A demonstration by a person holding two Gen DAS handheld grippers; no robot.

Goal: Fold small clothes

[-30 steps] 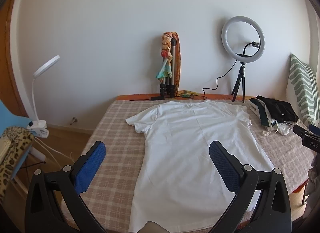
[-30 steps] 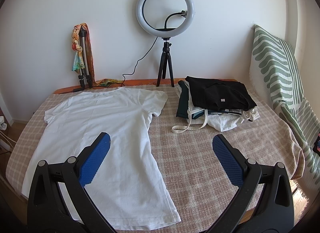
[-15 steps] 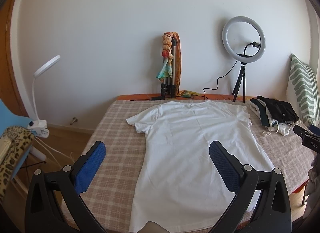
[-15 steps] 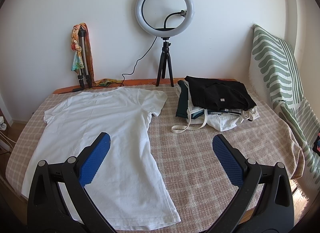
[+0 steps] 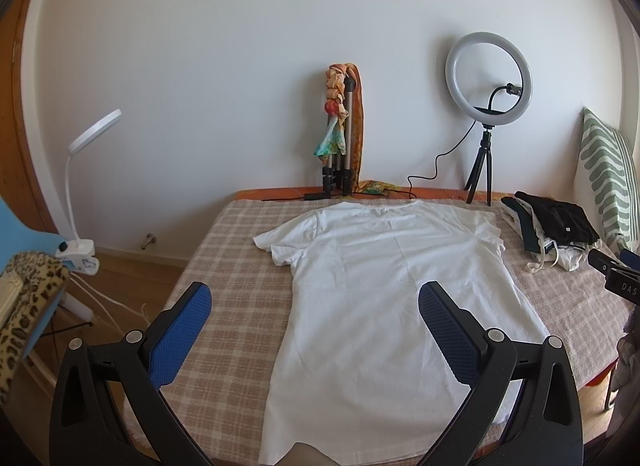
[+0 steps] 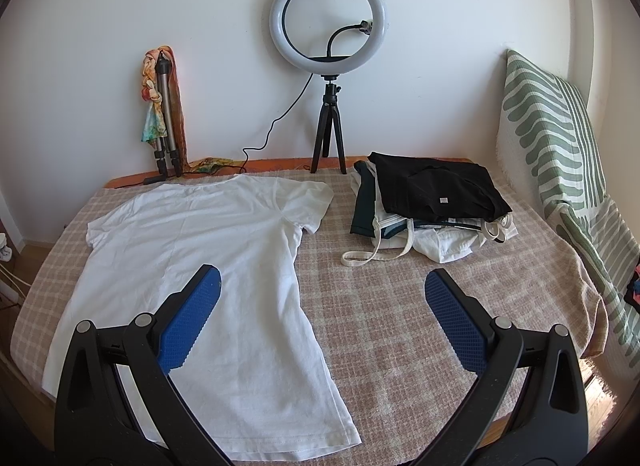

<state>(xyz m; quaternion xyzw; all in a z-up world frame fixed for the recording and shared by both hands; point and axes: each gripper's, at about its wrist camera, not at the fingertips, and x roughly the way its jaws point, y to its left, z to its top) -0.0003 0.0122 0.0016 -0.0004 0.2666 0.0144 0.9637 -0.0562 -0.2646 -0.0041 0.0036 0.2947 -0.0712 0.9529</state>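
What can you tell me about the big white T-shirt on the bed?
The white T-shirt is plain, with short sleeves, and looks like soft, thin cotton. It lies spread flat and unfolded on the checked bedspread, neck toward the wall and hem toward the cameras, with a few light wrinkles. Nothing rests on it. The left gripper and right gripper hang open above it, holding nothing.

The checked bed (image 6: 400,306) carries a flat white T-shirt (image 6: 208,250) and a clothes pile (image 6: 428,201).
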